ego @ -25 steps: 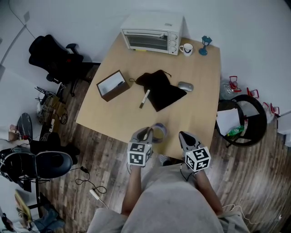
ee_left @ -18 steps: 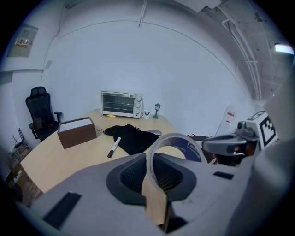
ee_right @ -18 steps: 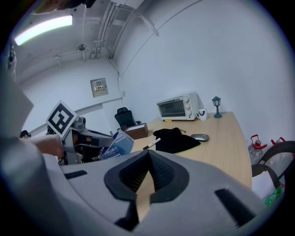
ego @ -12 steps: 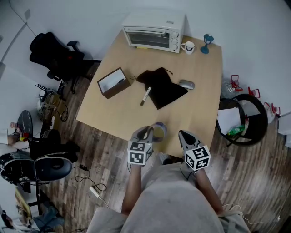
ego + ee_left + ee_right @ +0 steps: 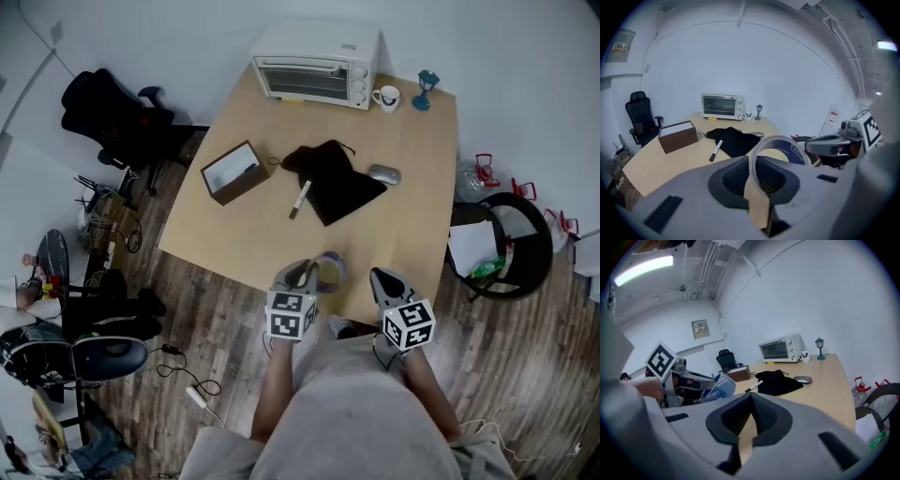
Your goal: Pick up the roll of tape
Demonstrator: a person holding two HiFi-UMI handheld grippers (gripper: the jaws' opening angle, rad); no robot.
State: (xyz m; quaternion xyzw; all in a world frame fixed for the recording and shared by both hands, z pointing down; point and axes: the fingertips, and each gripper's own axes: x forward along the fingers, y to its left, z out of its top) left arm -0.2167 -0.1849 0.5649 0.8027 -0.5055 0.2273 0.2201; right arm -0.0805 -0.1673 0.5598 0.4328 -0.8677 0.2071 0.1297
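Left gripper view shows our left gripper (image 5: 757, 176) with its fingers (image 5: 733, 177) closed narrowly on the thin band of the roll of tape (image 5: 793, 151), held over the tabletop's (image 5: 412, 216) 6 o'clock edge. Pinched by one wall only, the roll could, we judge, pivot or slip out. Both hands pitch gently downward. The right gripper (image 5: 751, 416), at 3 o'clock, is fully closed and empty.

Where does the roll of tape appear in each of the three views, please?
Head view: roll of tape by the table's near edge, in the left claw.
Left gripper view: roll of tape at centre, clamped between the jaws.
Right gripper view: roll of tape left of centre.
Shared landmark: toaster oven at the table's far end.
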